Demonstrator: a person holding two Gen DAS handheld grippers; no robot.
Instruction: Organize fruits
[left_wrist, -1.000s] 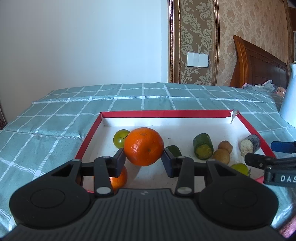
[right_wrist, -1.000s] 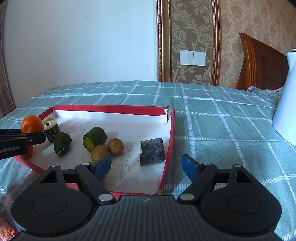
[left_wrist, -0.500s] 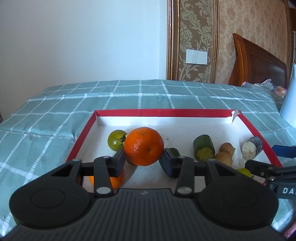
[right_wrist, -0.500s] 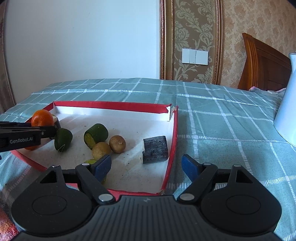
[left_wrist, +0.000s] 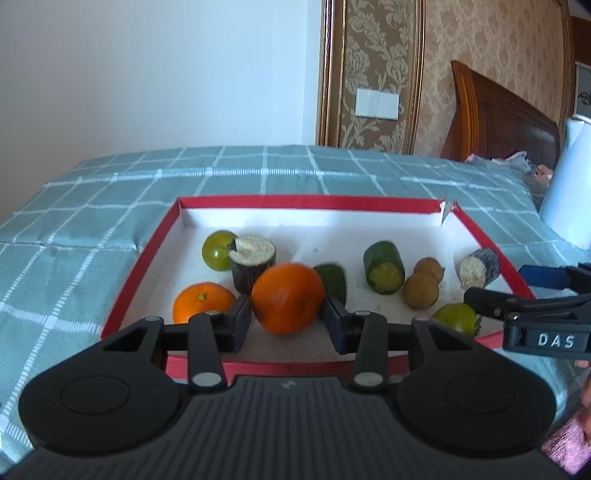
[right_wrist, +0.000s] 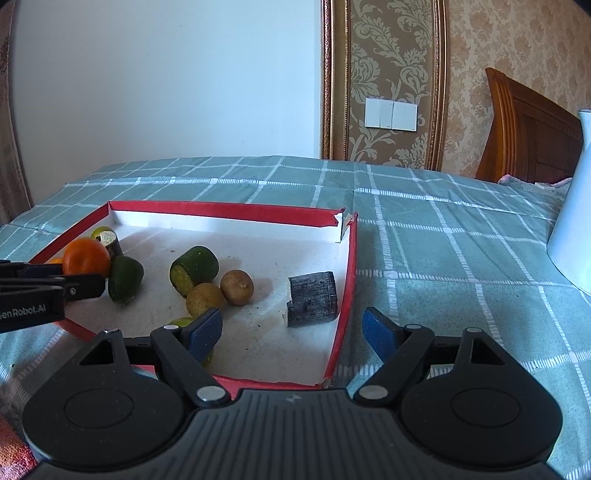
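A red-rimmed white tray (left_wrist: 155, 251) lies on a checked green cloth. My left gripper (left_wrist: 288, 317) has its jaws just apart beside a blurred orange (left_wrist: 289, 297) over the tray's front left; the orange also shows in the right wrist view (right_wrist: 85, 256). A second orange (left_wrist: 202, 305), a green tomato (left_wrist: 217, 250) and a dark cut stick piece (left_wrist: 252, 264) sit beside it. My right gripper (right_wrist: 292, 332) is open and empty over the tray's front right corner (right_wrist: 343, 314), near a dark block (right_wrist: 312, 298).
The tray also holds a green cut piece (right_wrist: 193, 269), two brown round fruits (right_wrist: 236, 287), a dark green fruit (right_wrist: 125, 277) and another green tomato (left_wrist: 456, 318). A white jug (right_wrist: 572, 229) stands on the cloth at the right. A wooden headboard (right_wrist: 524, 129) is behind.
My left gripper has moved lower and forward over the tray and its jaws have opened a little. The orange now looks blurred and lower between them. The right gripper has barely moved.
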